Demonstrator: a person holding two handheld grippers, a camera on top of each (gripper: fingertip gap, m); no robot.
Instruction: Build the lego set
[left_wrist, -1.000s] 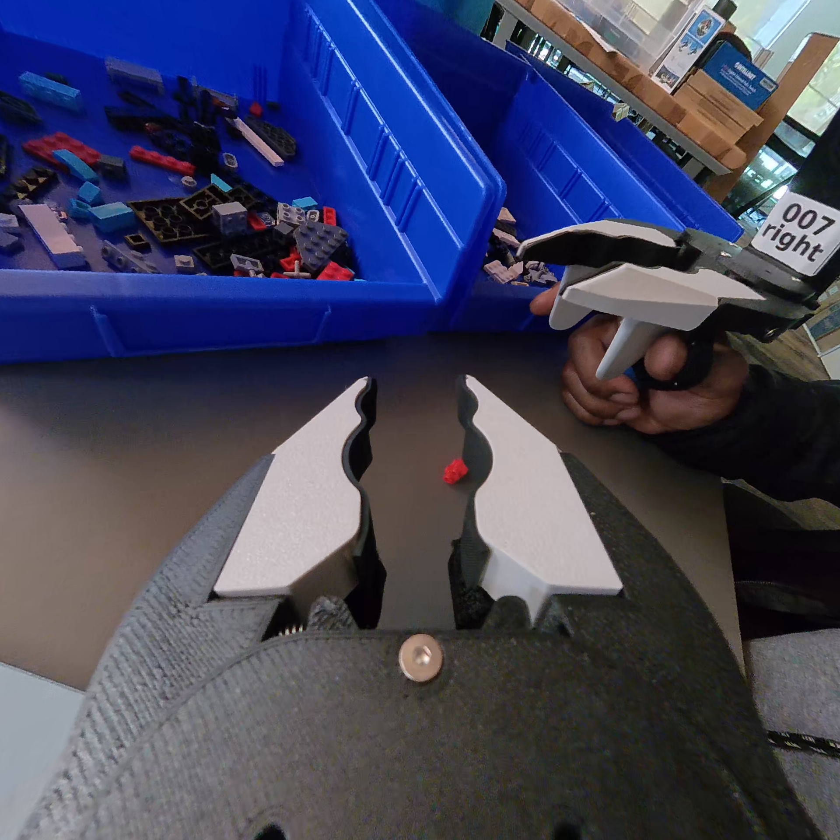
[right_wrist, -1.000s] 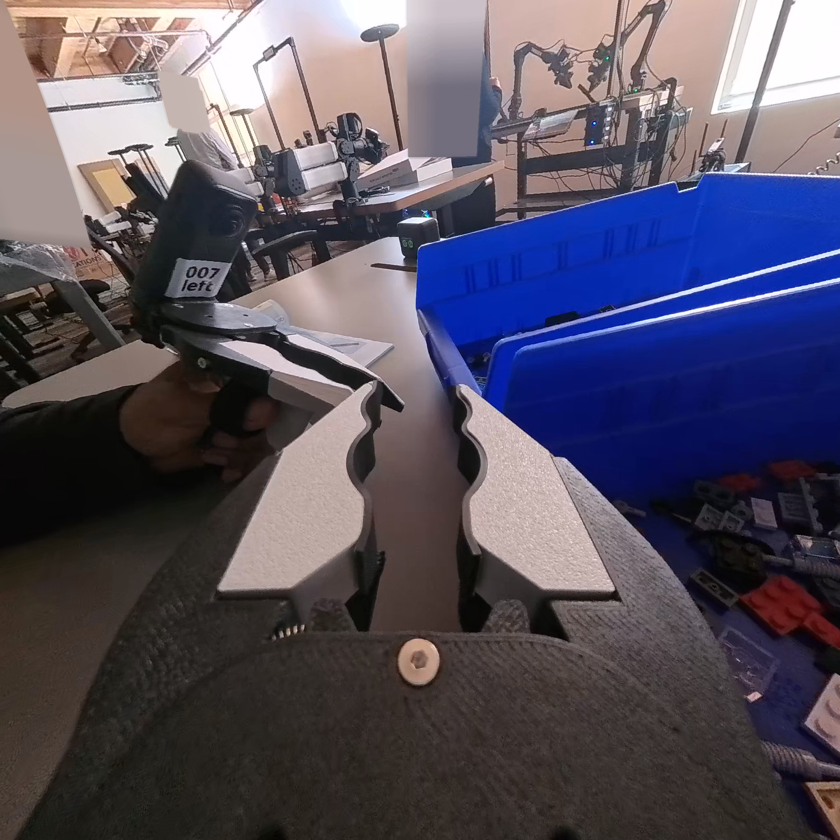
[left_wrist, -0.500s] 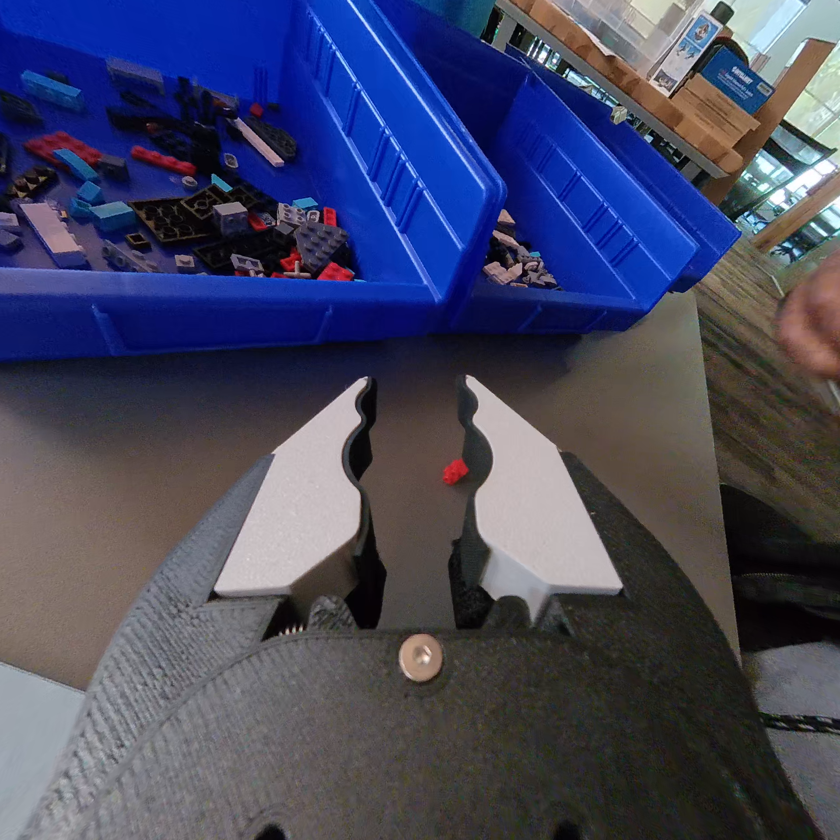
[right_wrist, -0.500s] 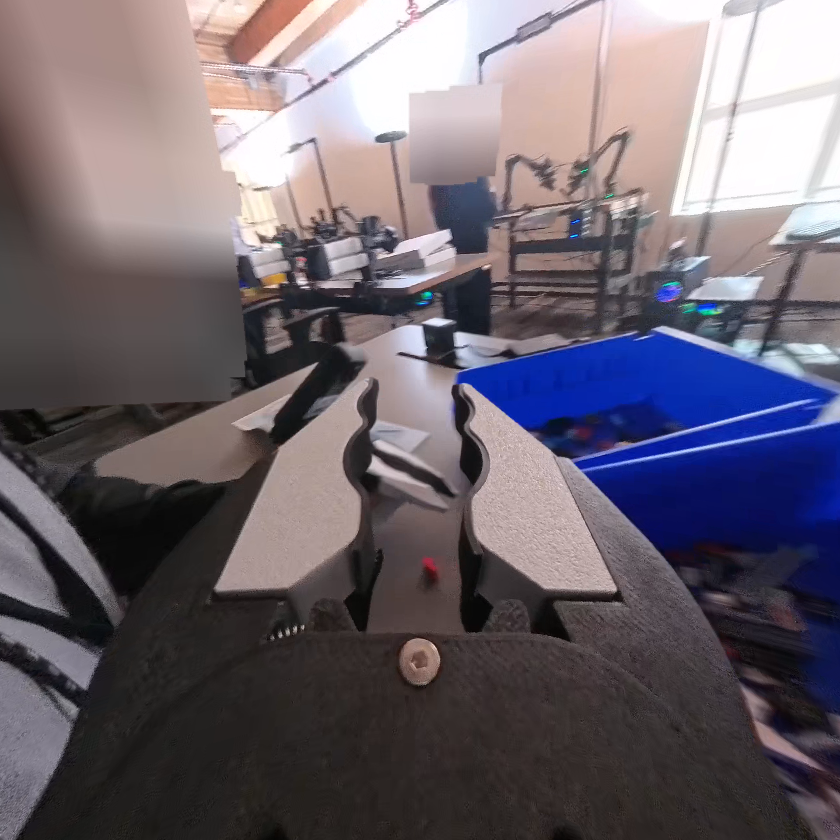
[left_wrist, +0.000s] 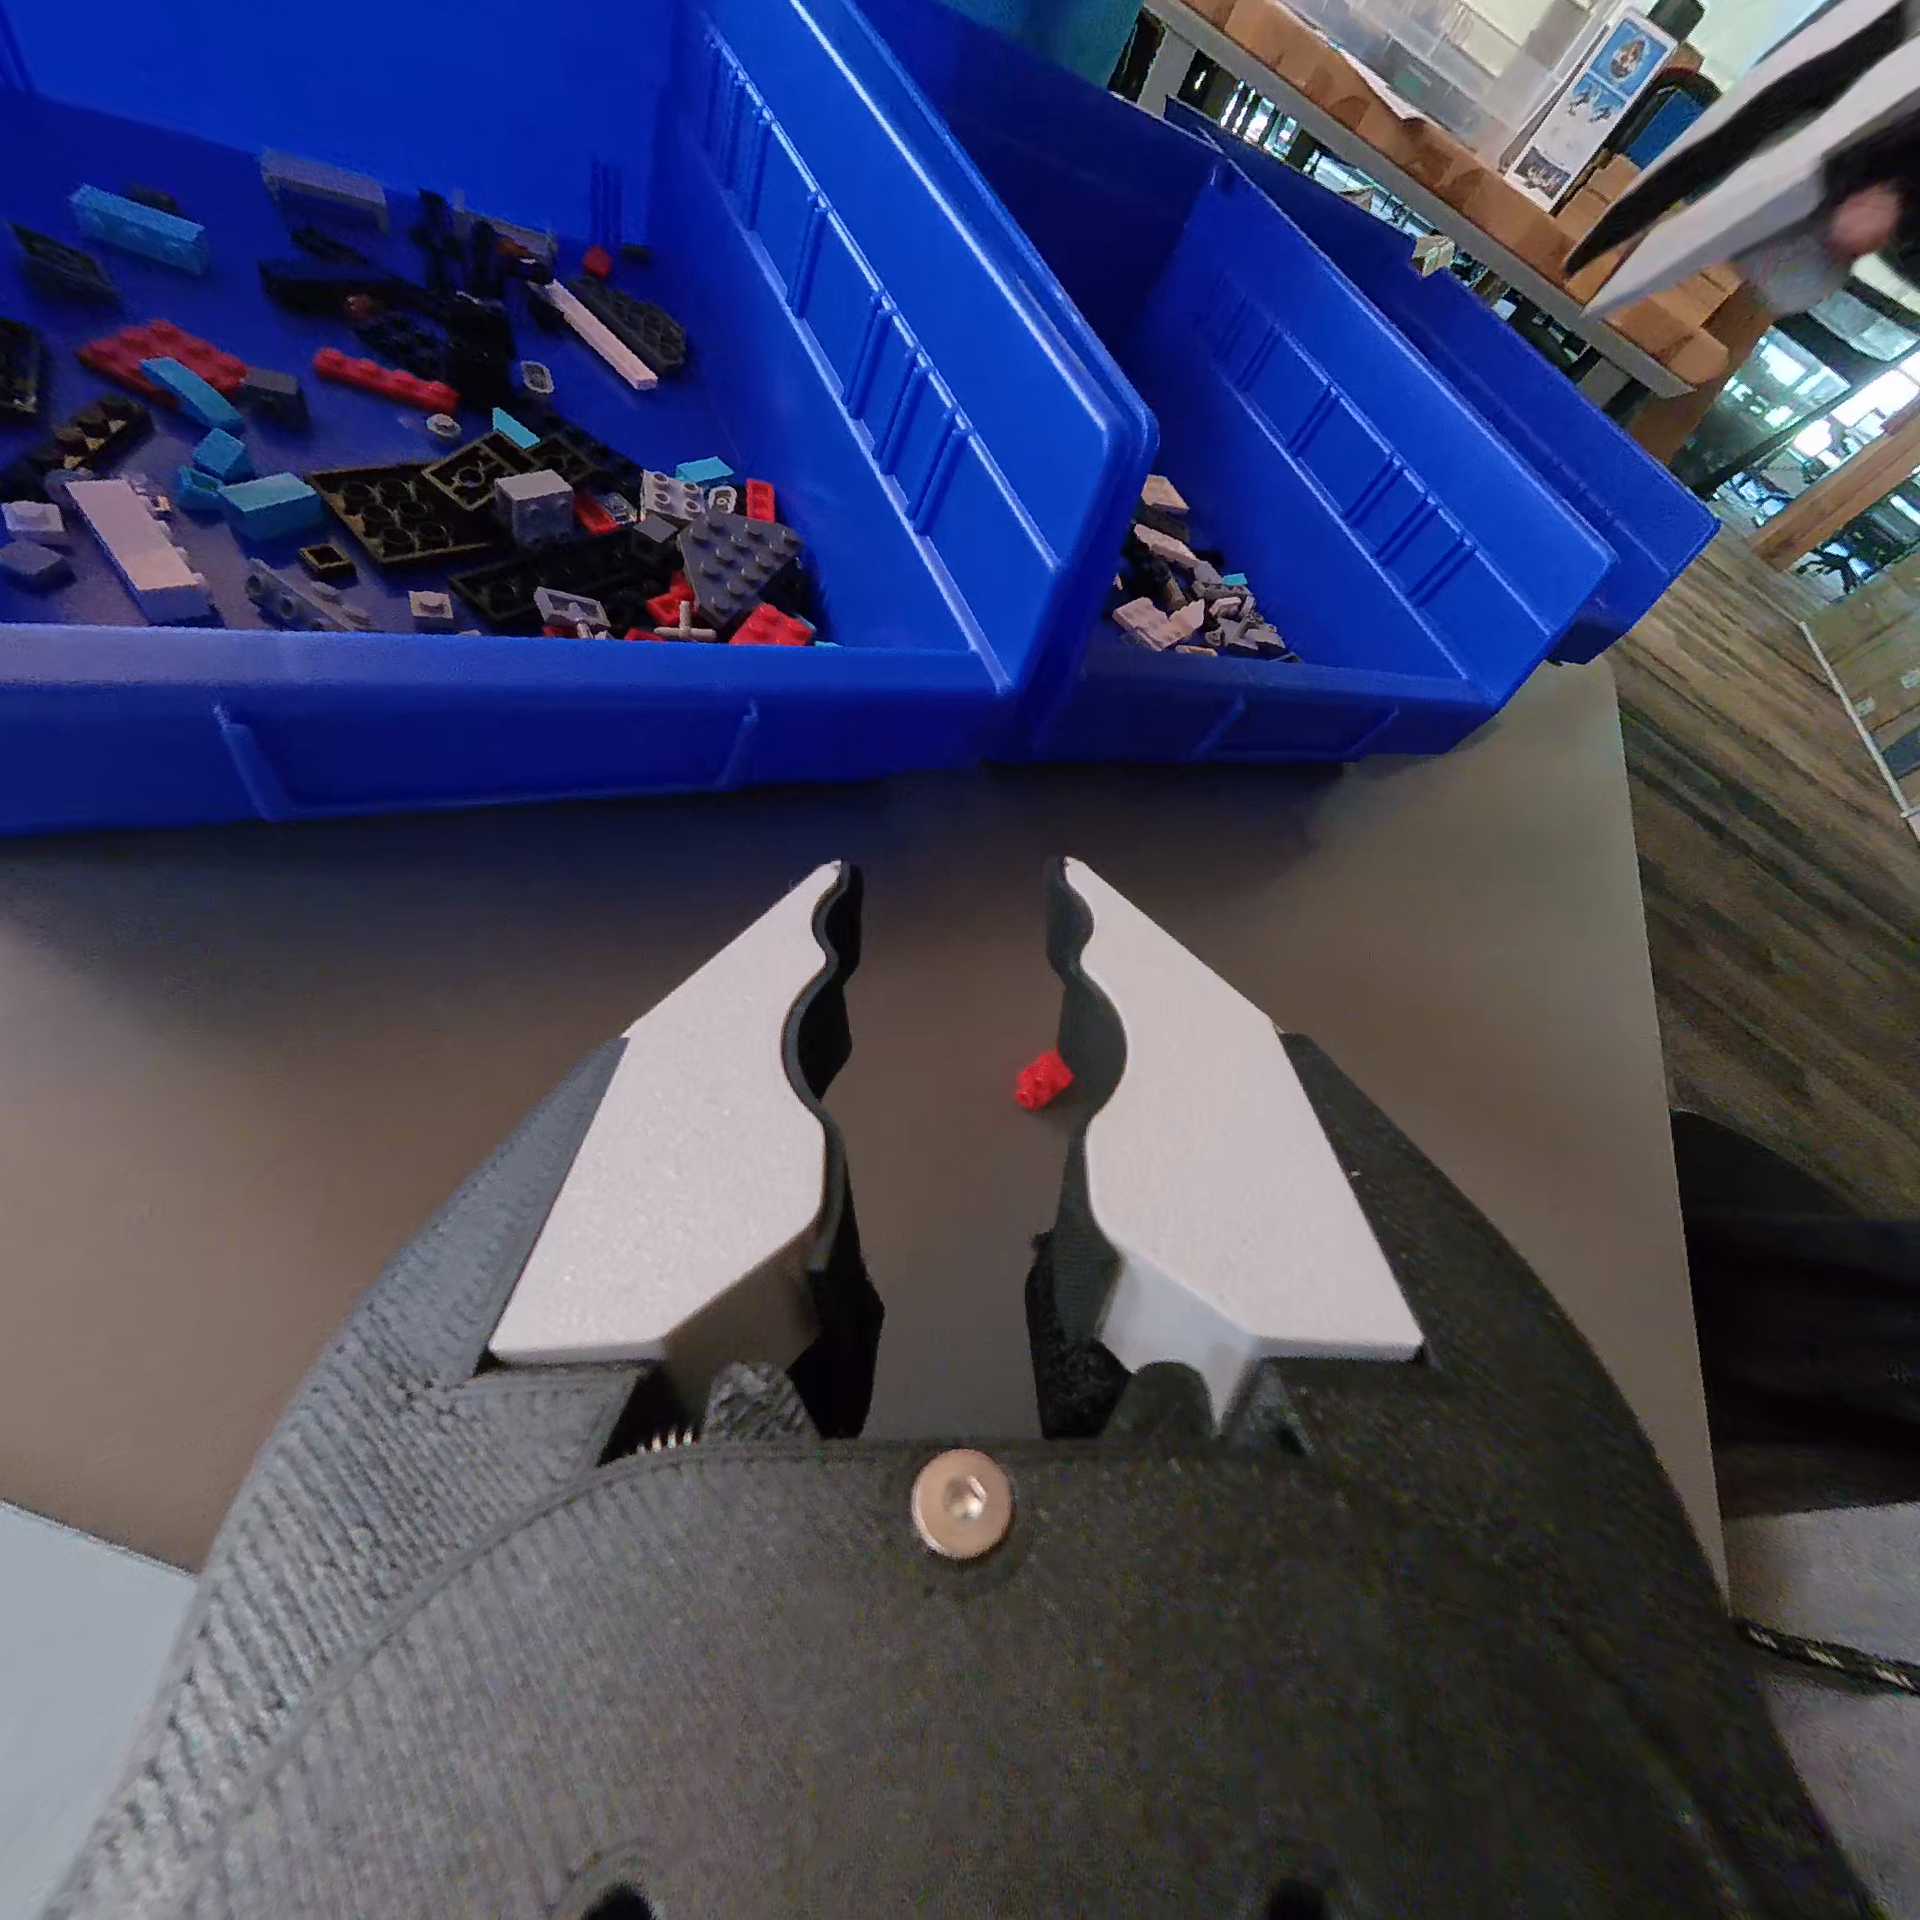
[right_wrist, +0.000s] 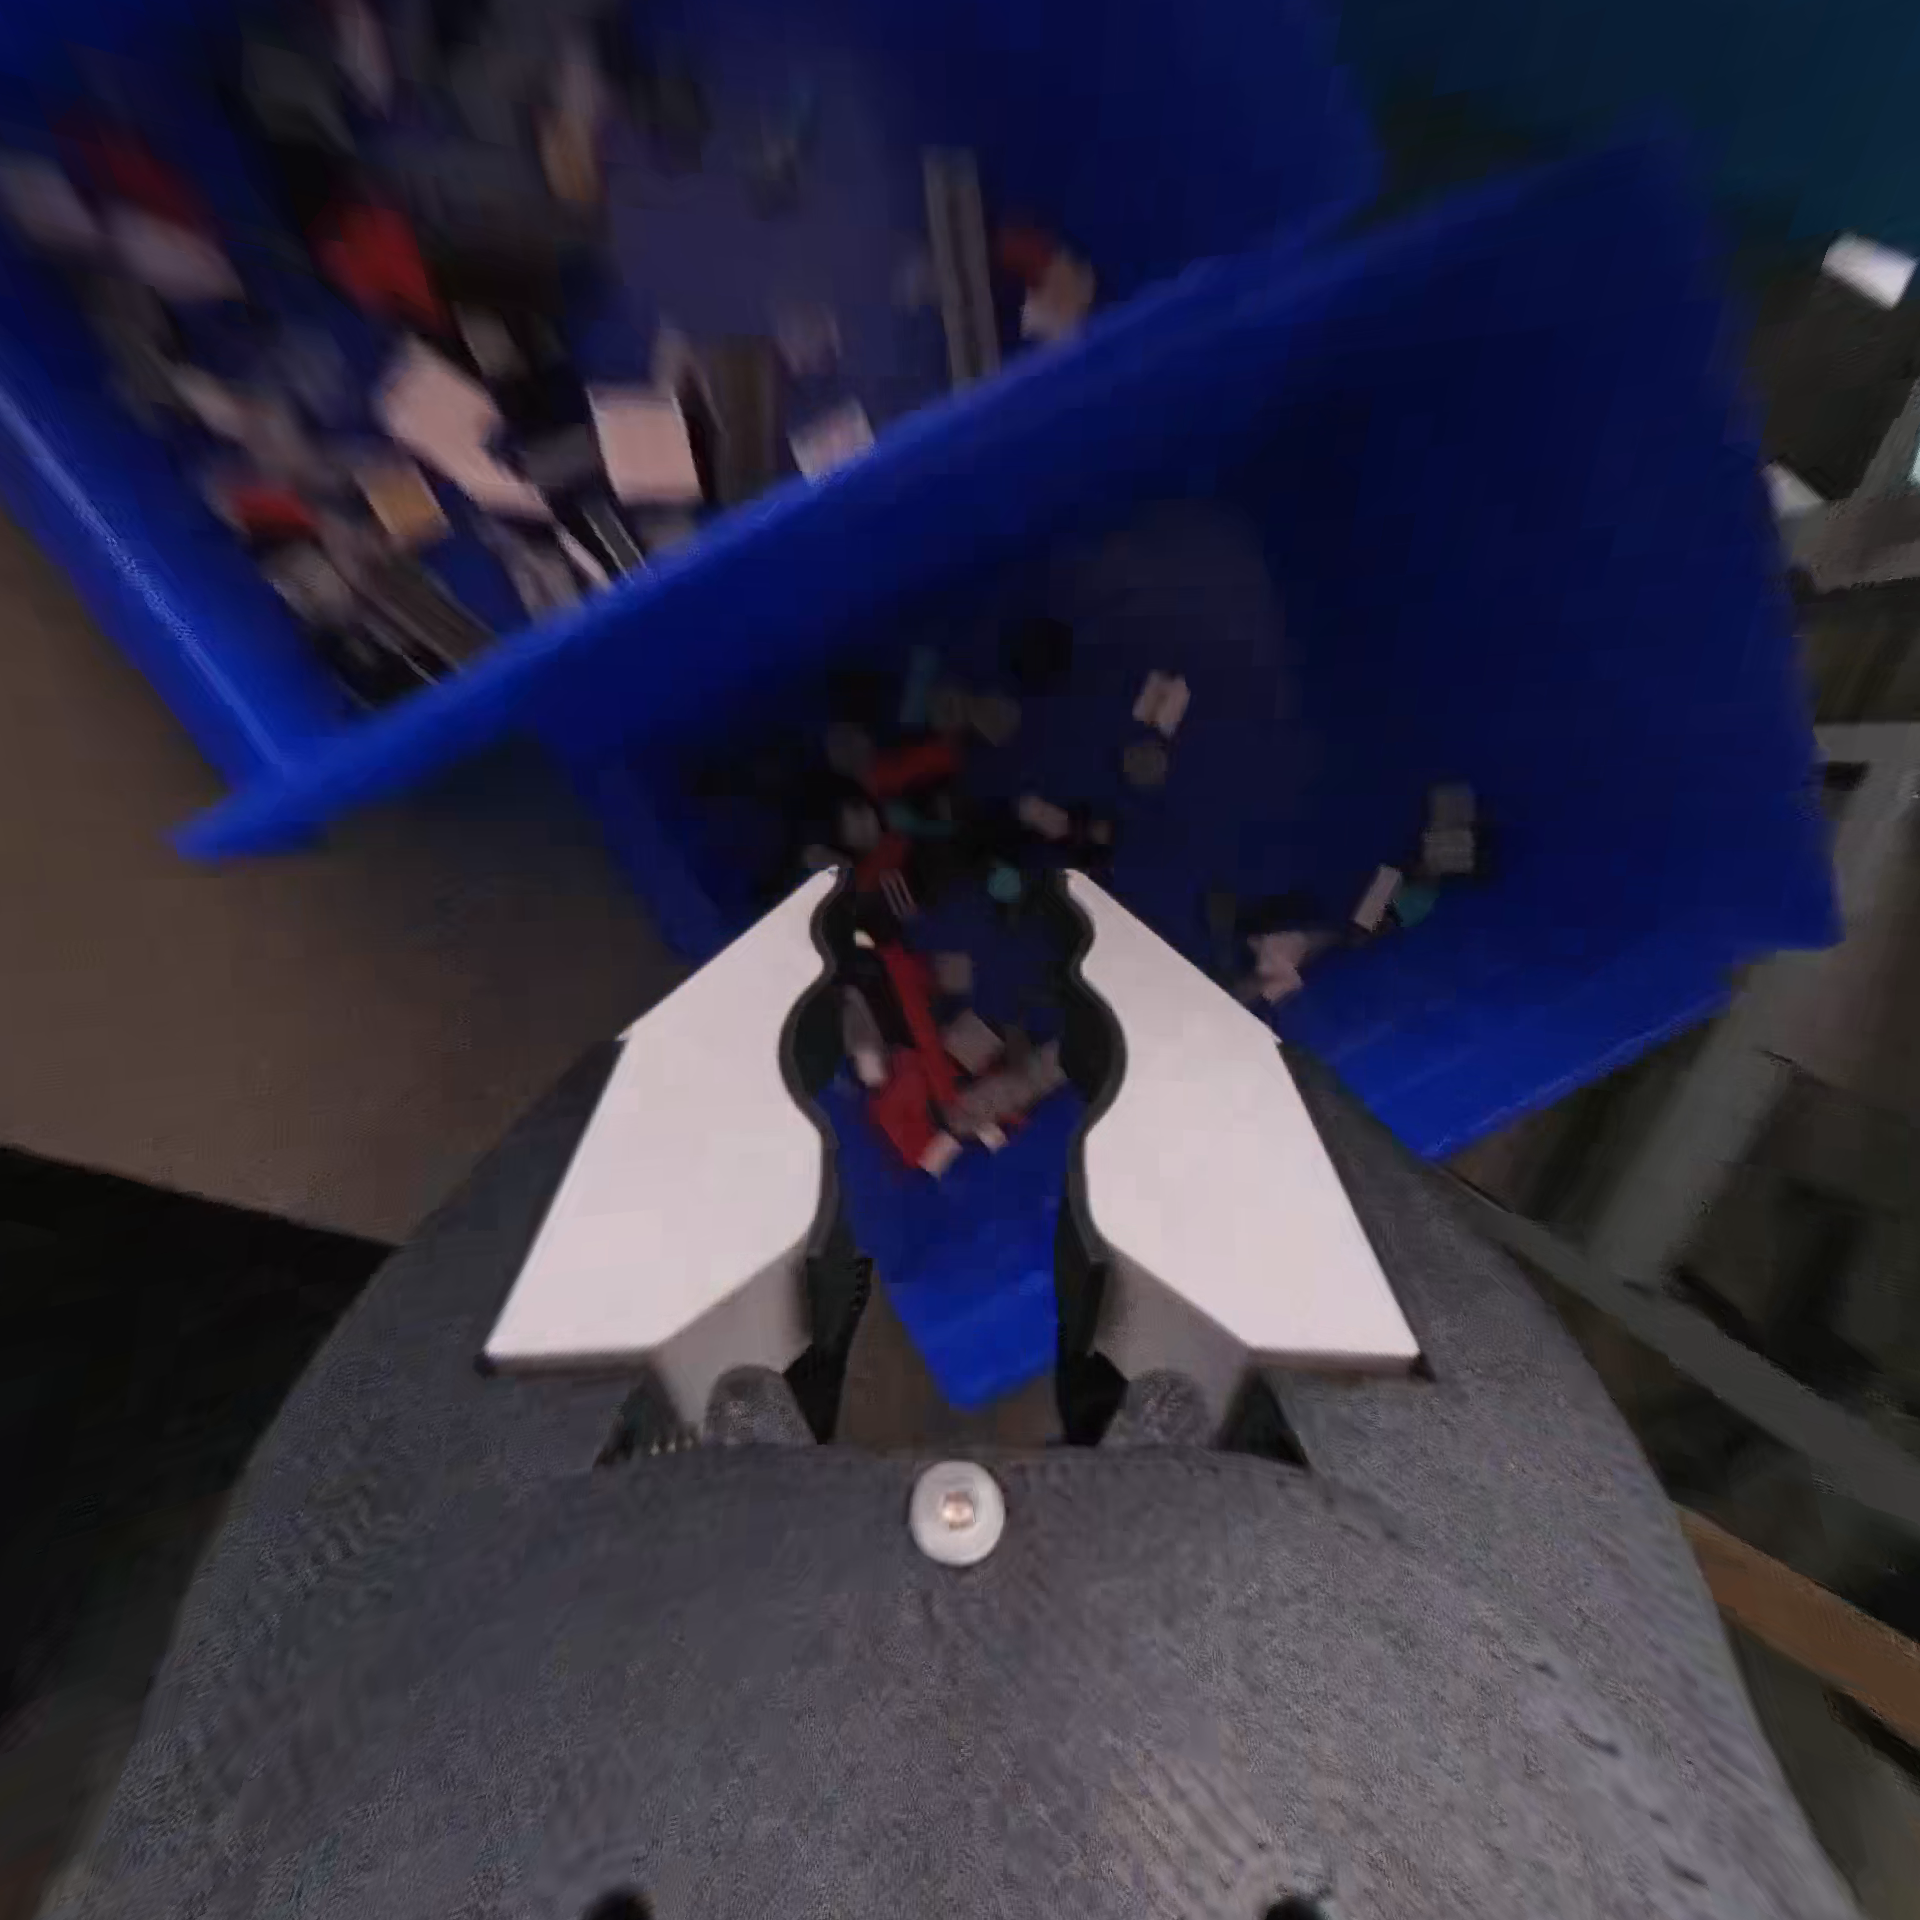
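A small red lego piece (left_wrist: 1042, 1078) lies on the dark table (left_wrist: 312, 1039) between the fingers of my left gripper (left_wrist: 951, 904), close to the right finger. The left gripper is open and empty, low over the table. My right gripper (right_wrist: 951, 883) is open and empty, up in the air above the smaller blue bin (right_wrist: 1558, 623) and looking down into it. That view is blurred; loose red, grey and black pieces (right_wrist: 914, 1081) show between its fingers. The right gripper also shows at the top right of the left wrist view (left_wrist: 1725, 197).
A large blue bin (left_wrist: 520, 717) with several loose pieces stands behind the left gripper. The smaller blue bin (left_wrist: 1351, 707) stands to its right with grey pieces. The table's right edge (left_wrist: 1642, 1039) drops to a wooden floor. Shelves with boxes stand far back. My hands' fingertips stand some 40 centimeters from each other.
My right gripper has left the table, risen and swung over the smaller bin, now pointing down into it. The left gripper and the red piece have not moved.
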